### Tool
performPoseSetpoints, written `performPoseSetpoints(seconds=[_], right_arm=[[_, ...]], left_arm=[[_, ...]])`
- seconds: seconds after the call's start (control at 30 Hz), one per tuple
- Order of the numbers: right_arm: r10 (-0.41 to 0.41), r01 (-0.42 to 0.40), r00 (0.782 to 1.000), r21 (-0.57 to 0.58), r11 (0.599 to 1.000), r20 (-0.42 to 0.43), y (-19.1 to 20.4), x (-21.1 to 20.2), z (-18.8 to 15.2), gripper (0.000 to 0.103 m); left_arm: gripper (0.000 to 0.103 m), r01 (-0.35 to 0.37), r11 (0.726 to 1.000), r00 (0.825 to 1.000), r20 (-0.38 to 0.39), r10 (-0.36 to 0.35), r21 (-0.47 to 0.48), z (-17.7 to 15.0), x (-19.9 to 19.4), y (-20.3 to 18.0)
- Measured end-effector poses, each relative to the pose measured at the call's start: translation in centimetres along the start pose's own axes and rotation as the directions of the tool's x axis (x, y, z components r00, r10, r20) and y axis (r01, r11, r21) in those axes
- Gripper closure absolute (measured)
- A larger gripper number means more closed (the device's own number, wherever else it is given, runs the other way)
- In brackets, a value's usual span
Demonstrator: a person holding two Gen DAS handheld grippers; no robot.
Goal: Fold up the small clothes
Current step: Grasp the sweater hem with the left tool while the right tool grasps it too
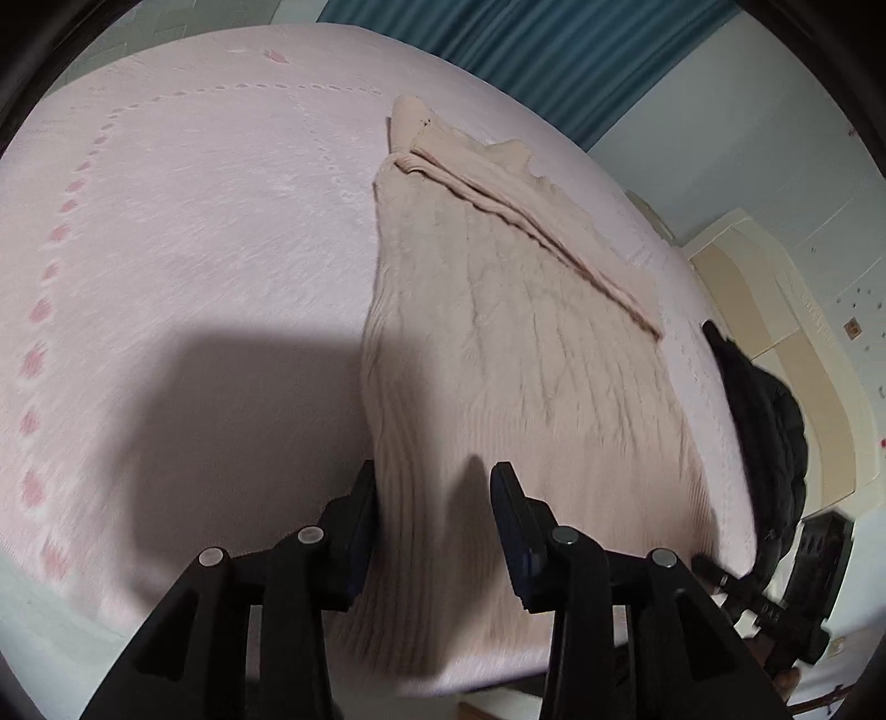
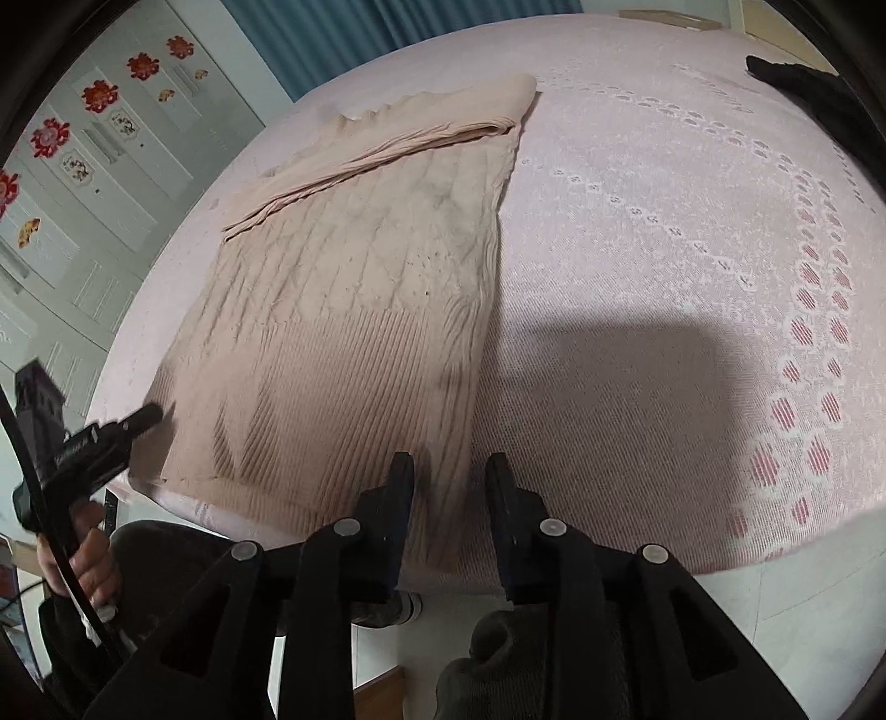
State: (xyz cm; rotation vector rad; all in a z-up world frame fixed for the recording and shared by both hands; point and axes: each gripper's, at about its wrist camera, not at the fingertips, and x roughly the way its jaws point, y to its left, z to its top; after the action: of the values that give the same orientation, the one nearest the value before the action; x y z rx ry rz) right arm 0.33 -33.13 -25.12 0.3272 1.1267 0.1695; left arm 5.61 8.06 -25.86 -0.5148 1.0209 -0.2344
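Note:
A beige cable-knit sweater [image 1: 498, 343] lies flat on the pink bedspread [image 1: 194, 232], its sleeves folded across the far part of the body. It also shows in the right wrist view [image 2: 360, 288]. My left gripper [image 1: 434, 482] is open, its jaws straddling the ribbed hem at the near left corner. My right gripper [image 2: 449, 471] is open, its jaws straddling the near right corner of the hem. The left gripper also shows in the right wrist view [image 2: 141, 415], at the hem's left edge.
The bedspread [image 2: 664, 277] has a pink dotted pattern. A black garment [image 1: 769, 421] lies at the bed's right edge, also in the right wrist view [image 2: 803, 83]. Teal curtains [image 1: 554, 50] and cabinets [image 2: 83, 166] stand behind the bed. The floor lies below the near bed edge.

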Motion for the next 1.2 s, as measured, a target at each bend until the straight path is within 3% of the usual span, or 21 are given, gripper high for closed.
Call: performPoseSetpoints(seconds=[0.27,0.43,0.63,0.83,1.13,1.2], right_arm=[[0.058,-0.058,0.998,0.065,0.996,-0.002,-1.1,0.6,1.2,0.074],[0.037,-0.037,0.999,0.059,0.998,-0.003,-0.6,1.3,2.4,0.070],[0.020,-0.019,1.000,0.036,0.999,-0.004,-0.2,2.2,4.2,0.066],[-0.028,0.029,1.000,0.037,0.999,-0.010,0.1,3.3,5.7,0.065],[-0.061,0.059,0.998,-0.077,0.995,-0.033,1.9,1.9,2.1,0.065],[-0.060,0.056,0.998,-0.098,0.994,-0.034,2.2,1.5,1.2,0.065]], left_arm=[[0.065,0.016,1.000,0.999,0.041,-0.015,-0.022,4.3,2.9,-0.2],[0.067,0.036,0.999,0.998,0.048,-0.035,-0.031,5.3,3.4,-0.2],[0.067,0.099,0.994,0.995,0.015,-0.098,-0.047,3.6,2.0,0.9],[0.067,0.083,0.996,0.997,0.011,-0.083,-0.016,0.9,-0.2,1.2],[0.067,0.097,0.995,0.995,0.007,-0.097,-0.036,-2.1,-2.3,2.1],[0.071,0.090,0.995,0.996,0.016,-0.089,-0.050,-2.4,-2.5,2.3]])
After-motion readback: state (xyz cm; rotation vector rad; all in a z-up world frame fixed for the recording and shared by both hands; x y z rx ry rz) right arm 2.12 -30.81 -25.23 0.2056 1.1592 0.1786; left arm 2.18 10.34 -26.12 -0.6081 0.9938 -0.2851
